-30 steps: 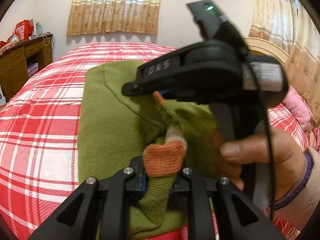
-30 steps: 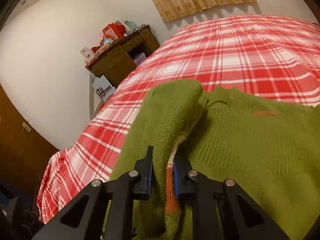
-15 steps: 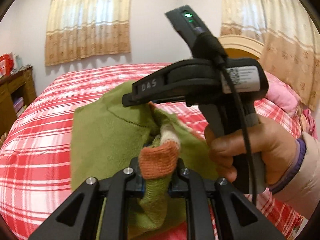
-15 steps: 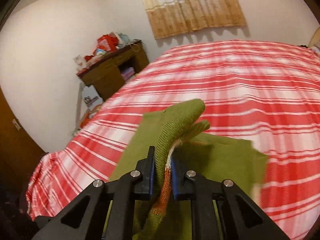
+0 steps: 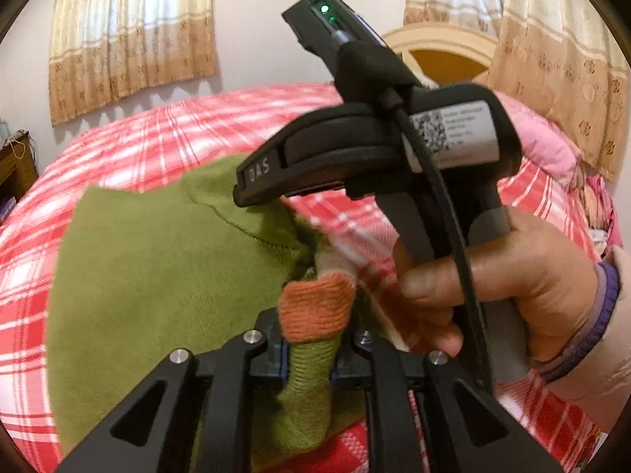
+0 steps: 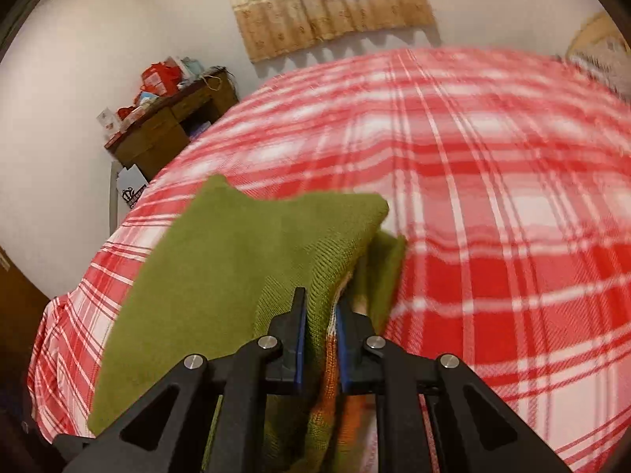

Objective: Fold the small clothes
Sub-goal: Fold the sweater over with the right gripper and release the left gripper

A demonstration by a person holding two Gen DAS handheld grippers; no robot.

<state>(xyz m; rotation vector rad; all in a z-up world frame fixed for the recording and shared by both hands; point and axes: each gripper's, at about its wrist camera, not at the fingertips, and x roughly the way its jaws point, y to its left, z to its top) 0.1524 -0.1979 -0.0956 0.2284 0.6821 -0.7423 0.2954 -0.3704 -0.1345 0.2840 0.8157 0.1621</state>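
Two grippers are clamped on the same olive-green knitted sweater [image 5: 157,276], which is lifted over a bed with a red-and-white plaid cover [image 6: 493,197]. The left gripper [image 5: 309,351] has its two black fingers pressed in on a green sleeve whose orange ribbed cuff [image 5: 315,307] sticks up just ahead of the fingertips, with a pale stripe above the orange band. Ahead of it and to its left the body of the sweater spreads out broad and flat, a curved seam running across it. Close on its right side, almost touching the cuff, the person's right hand [image 5: 504,283] wraps the black handle of the right gripper, seen here from the side, with a white label on its body and a green light on top; a black cable hangs down past the knuckles. From the right gripper [image 6: 320,335] itself, the blue-padded fingers are closed on a bunched fold of the green knit, an orange and white edge showing between them; the cloth drapes away ahead and to its left, above the plaid. Far off to the left of that gripper a cluttered brown wooden desk [image 6: 165,126] stands against the white wall, and beige patterned curtains [image 6: 327,0] hang beyond the bed.
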